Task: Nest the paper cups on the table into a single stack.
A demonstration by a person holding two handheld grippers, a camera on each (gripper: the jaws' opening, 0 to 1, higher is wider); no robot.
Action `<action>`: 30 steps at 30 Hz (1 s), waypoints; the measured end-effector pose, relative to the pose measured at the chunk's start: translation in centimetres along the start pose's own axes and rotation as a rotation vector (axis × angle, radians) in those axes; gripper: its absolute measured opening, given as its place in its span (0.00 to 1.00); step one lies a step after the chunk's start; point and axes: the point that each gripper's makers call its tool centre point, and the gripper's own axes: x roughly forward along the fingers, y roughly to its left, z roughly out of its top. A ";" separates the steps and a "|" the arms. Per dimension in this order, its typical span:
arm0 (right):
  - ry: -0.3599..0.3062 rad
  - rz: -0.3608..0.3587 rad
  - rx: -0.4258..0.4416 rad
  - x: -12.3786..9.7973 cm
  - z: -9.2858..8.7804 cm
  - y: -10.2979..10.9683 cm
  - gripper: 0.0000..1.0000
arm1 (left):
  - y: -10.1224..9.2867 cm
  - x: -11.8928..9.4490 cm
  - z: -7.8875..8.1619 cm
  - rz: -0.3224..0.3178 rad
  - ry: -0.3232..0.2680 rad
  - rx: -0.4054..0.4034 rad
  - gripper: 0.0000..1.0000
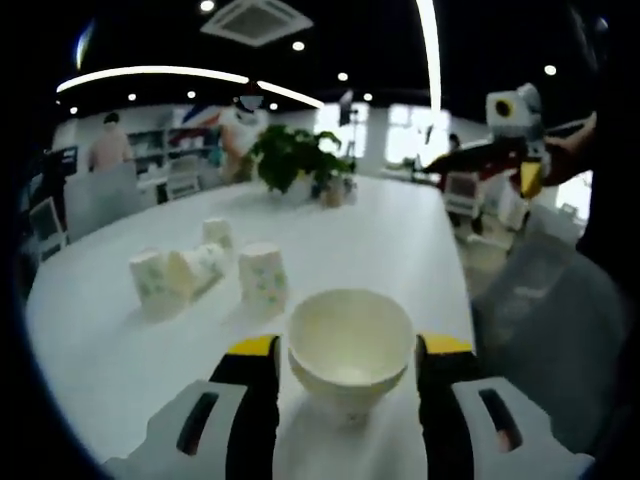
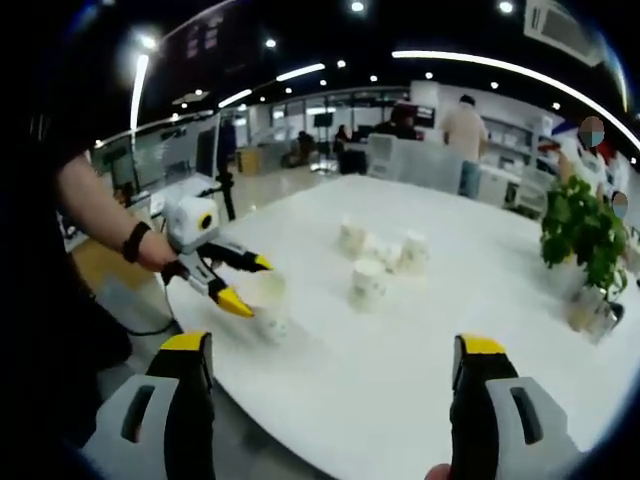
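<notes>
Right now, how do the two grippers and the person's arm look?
Each gripper has black jaws with yellow tips, rising from pale grey housings with dark slots. This holds for the left gripper and the right gripper. In the right gripper view, the left one has a pale body, and the arm holding it wears a dark wristband.

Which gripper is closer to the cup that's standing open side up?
Left. The left gripper has the upright cup right between its open jaws. The right gripper hangs open over the table edge, well away from that cup.
</notes>
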 end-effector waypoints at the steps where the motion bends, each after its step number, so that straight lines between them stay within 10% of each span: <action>1: 0.001 0.001 0.001 0.0 -0.1 0.0 0.98 | 0.0 -0.1 0.0 0.003 -0.001 -0.007 0.55; 13: -0.012 0.004 0.009 0.0 -0.1 -0.3 0.98 | 0.5 -1.1 0.4 0.038 -0.023 -0.044 0.59; 21: -0.014 0.009 0.038 0.3 -0.4 -0.4 0.98 | 1.9 -1.9 2.9 0.116 -0.147 -0.169 0.63; 30: -0.019 0.012 0.024 0.4 -0.1 -0.9 0.98 | 1.6 -3.6 4.7 0.134 -0.162 -0.122 0.68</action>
